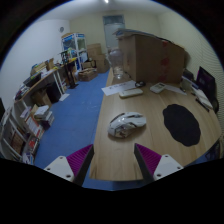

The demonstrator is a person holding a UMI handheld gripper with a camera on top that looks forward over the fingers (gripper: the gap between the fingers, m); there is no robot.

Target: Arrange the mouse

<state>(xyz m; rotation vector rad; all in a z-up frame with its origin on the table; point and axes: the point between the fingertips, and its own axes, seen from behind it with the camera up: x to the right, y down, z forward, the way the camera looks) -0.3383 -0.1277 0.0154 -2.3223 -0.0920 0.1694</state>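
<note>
My jaws gape wide, holding nothing. Mouse [127, 124] sits on the bench [110, 150] just ahead, slightly left of centre, long axis probably crosswise to my fingers. Round black mousepad [181, 122] lies right of it.

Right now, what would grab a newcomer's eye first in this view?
The pale mouse lying on the wooden table, just ahead of the open claw. Beside it sits a round black mouse pad, apart from the mouse, and a big cardboard box stands at the table's far end.
</note>
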